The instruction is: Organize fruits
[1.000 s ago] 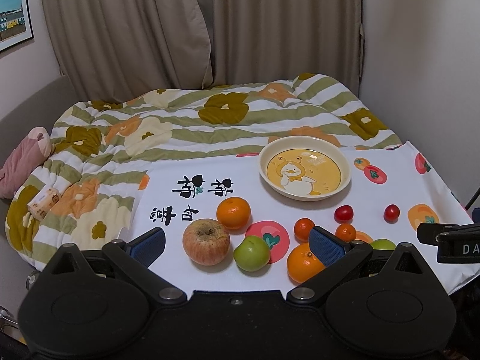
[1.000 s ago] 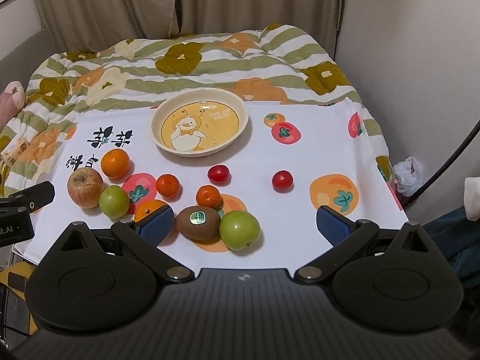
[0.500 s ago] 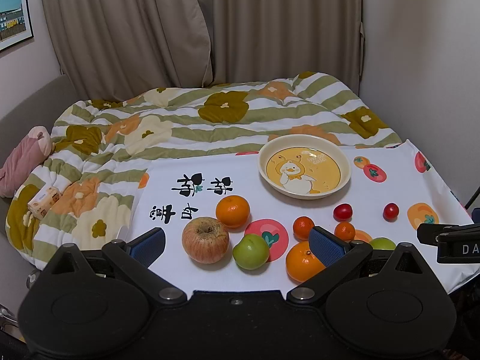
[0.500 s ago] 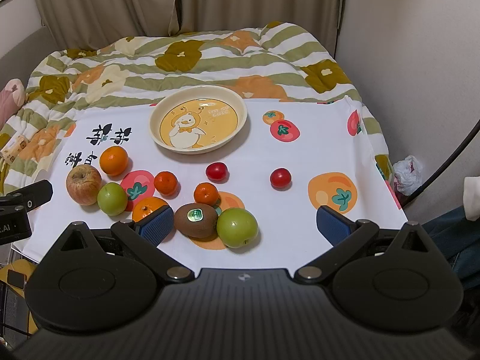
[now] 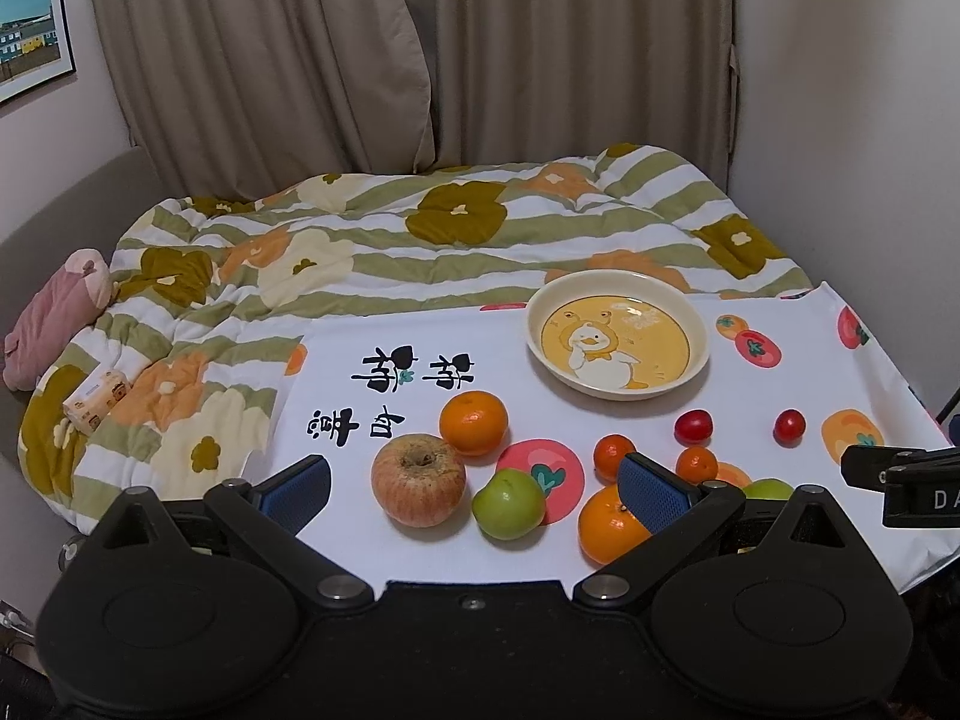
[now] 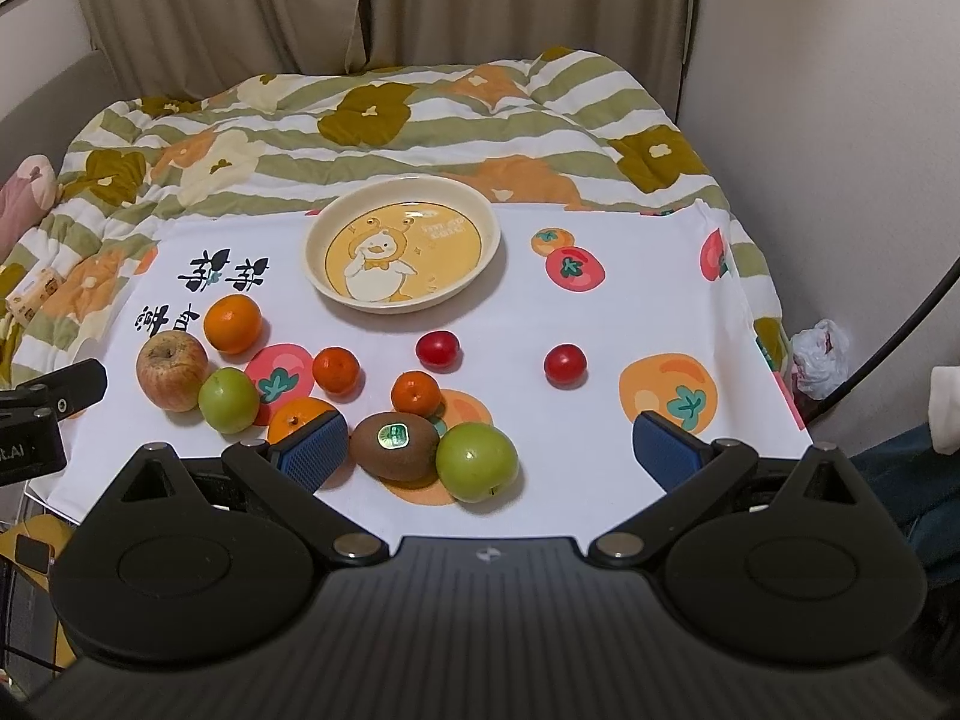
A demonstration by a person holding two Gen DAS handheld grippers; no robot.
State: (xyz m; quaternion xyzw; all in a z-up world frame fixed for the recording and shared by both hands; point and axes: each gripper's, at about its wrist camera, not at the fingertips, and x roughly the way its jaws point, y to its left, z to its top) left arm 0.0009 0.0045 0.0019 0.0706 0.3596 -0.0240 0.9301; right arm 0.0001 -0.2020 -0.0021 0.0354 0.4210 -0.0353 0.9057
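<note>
Fruit lies loose on a white printed cloth [image 6: 600,330]. A cream duck bowl [image 6: 402,243] stands empty at the back. Near the front are an apple [image 5: 418,479], a large orange [image 5: 473,422], a green fruit [image 5: 509,503], another orange [image 5: 609,522], two small mandarins [image 6: 336,369] [image 6: 415,393], a kiwi [image 6: 394,446], a second green fruit [image 6: 477,461] and two red tomatoes [image 6: 437,350] [image 6: 564,363]. My left gripper [image 5: 474,495] is open and empty, above the apple and green fruit. My right gripper [image 6: 489,450] is open and empty, above the kiwi.
The cloth lies on a bed with a striped flower quilt [image 5: 360,252]. Curtains [image 5: 420,60] hang behind and a wall [image 6: 840,120] stands at the right. A pink pillow [image 5: 54,312] and a small packet [image 5: 96,399] lie at the left.
Both grippers have drifted slightly; the fruit sits a little higher in the right wrist view. Nothing was taken hold of or moved on the cloth.
</note>
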